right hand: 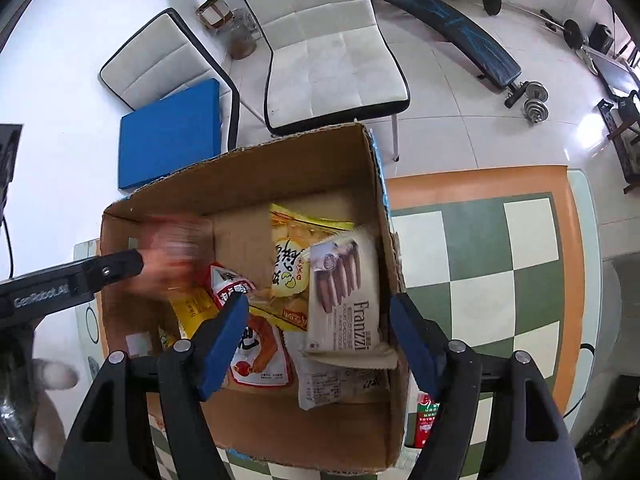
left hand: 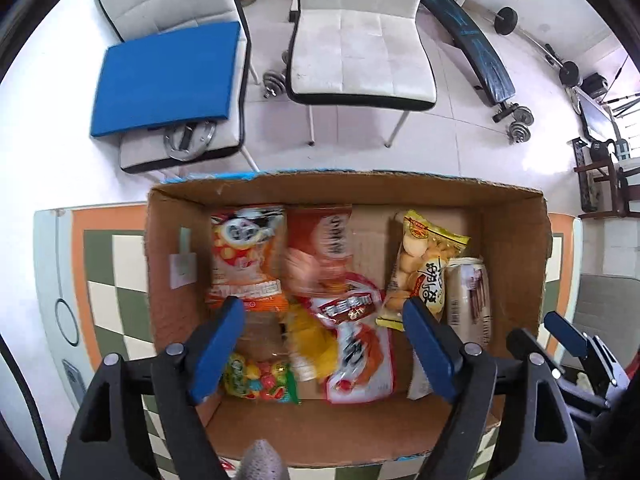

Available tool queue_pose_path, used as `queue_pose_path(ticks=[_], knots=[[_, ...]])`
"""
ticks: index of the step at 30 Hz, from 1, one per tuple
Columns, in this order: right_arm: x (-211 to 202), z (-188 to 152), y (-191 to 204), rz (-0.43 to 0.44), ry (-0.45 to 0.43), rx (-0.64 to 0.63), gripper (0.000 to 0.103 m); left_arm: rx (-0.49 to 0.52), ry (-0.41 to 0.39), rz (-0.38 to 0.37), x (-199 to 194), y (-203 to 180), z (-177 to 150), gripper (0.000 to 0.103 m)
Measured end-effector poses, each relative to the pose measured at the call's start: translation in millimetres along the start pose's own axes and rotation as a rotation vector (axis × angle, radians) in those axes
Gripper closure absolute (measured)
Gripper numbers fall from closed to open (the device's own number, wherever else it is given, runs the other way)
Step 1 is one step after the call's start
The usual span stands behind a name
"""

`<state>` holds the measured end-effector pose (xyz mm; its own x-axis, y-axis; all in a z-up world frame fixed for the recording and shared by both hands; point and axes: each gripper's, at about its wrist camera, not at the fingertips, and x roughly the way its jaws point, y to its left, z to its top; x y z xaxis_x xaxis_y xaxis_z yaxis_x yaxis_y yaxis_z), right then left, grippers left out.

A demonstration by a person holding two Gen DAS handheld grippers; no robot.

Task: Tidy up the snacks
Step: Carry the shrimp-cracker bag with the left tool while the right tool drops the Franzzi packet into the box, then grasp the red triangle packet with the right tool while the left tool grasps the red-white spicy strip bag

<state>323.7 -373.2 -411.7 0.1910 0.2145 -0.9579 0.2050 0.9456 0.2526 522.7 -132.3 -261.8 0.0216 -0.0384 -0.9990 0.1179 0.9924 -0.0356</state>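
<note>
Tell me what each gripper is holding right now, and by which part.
Nothing is held. The left gripper and right gripper both hang with jaws open above the snack packets in the cardboard box.

White chairs (left hand: 362, 46), blue cushion (left hand: 168, 76) – sit-up bench (left hand: 468, 36), dumbbells (left hand: 520, 120) behind.

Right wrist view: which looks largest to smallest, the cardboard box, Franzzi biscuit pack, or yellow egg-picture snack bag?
1. cardboard box
2. Franzzi biscuit pack
3. yellow egg-picture snack bag, partly covered, so the last two are unsure.
</note>
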Motion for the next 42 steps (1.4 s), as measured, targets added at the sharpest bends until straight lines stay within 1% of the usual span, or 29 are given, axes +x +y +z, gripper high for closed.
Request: queue_pose_path(ticks=[2,4,7,12,15,17,19,22,23,25,26,28,29,31,32,34,35,37,38,41,42], knots=[[1.1,-0.5,2.3,-0.007,0.006,-0.011,0.025,0.004,0.006,-0.011,2.6,-1.7,-1.5,0.022],[2.6,-1.3,3.2,-0.008,0.014,-0.013,0.024,0.015,0.007,-0.008,4.7,-3.5,-3.9,0.022],[1.3,-4.0,3.9,-0.013,0.011,-0.011,0.024,0.012,0.012,-0.034,3.3,-3.7,-9.3,0.022],[-4.8,-15.0,5.2,-0.012,0.008,-0.013,0.023,0.007,-0.028,-0.057,-13.8,-3.2,-28.9,0.022],[-13.5,-27.2,8.7,-0.005,-0.007,-0.029,0.021,0.014,-0.087,-0.077,-30.8,-4.6,-49.3,0.022],[-21.4,-38.4,12.8,0.001,-0.023,-0.047,0.02,0.026,-0.136,-0.058,-42.9,-7.0,-64.0,0.022],[-30.6,-49.6,17.9,0.028,-0.044,-0.068,0.019,0.042,-0.2,-0.03,-58.6,-10.3,-81.0,0.022],[-50.2,-70.9,27.7,0.053,-0.112,-0.124,0.019,0.051,-0.301,0.006,-83.7,-12.4,-111.6,0.022],[-58.8,-82.1,33.0,0.058,-0.146,-0.162,0.019,0.052,-0.311,0.016,-87.7,-11.9,-119.1,0.022],[-69.4,-98.2,40.4,0.039,-0.178,-0.205,0.019,0.035,-0.321,-0.014,-93.8,-7.7,-141.0,0.022],[-73.8,-110.1,42.9,0.028,-0.185,-0.224,0.019,0.025,-0.318,-0.022,-94.6,-5.2,-152.1,0.022],[-77.4,-132.7,42.9,0.033,-0.171,-0.229,0.019,-0.008,-0.309,-0.039,-92.9,3.5,-178.7,0.022],[-76.3,-151.3,40.2,0.042,-0.143,-0.221,0.019,-0.022,-0.299,-0.037,-90.5,7.7,-193.5,0.022],[-69.6,-180.1,33.3,0.056,-0.084,-0.2,0.019,-0.059,-0.254,-0.022,-76.4,19.1,-228.4,0.022],[-60.9,-205.1,28.2,0.075,-0.021,-0.179,0.019,-0.073,-0.233,-0.022,-69.4,23.0,-241.7,0.022],[-43.5,-240.9,21.1,0.105,0.072,-0.146,0.019,-0.093,-0.174,-0.023,-47.1,33.0,-277.6,0.022],[-25.9,-268.7,16.8,0.129,0.161,-0.12,0.019,-0.099,-0.13,-0.004,-30.6,38.9,-298.2,0.022],[0.5,-306.8,12.6,0.159,0.272,-0.1,0.019,-0.101,-0.062,0.032,-4.4,48.4,-327.2,0.022],[17.8,-329.5,10.4,0.159,0.337,-0.088,0.019,-0.107,-0.037,0.046,6.5,53.7,-340.3,0.022],[61.8,-380.5,6.6,0.154,0.485,-0.052,0.019,-0.145,0.057,0.069,44.1,72.7,-378.2,0.022],[71.0,-390.8,6.6,0.16,0.517,-0.044,0.019,-0.162,0.083,0.081,56.3,80.2,-390.1,0.022]])
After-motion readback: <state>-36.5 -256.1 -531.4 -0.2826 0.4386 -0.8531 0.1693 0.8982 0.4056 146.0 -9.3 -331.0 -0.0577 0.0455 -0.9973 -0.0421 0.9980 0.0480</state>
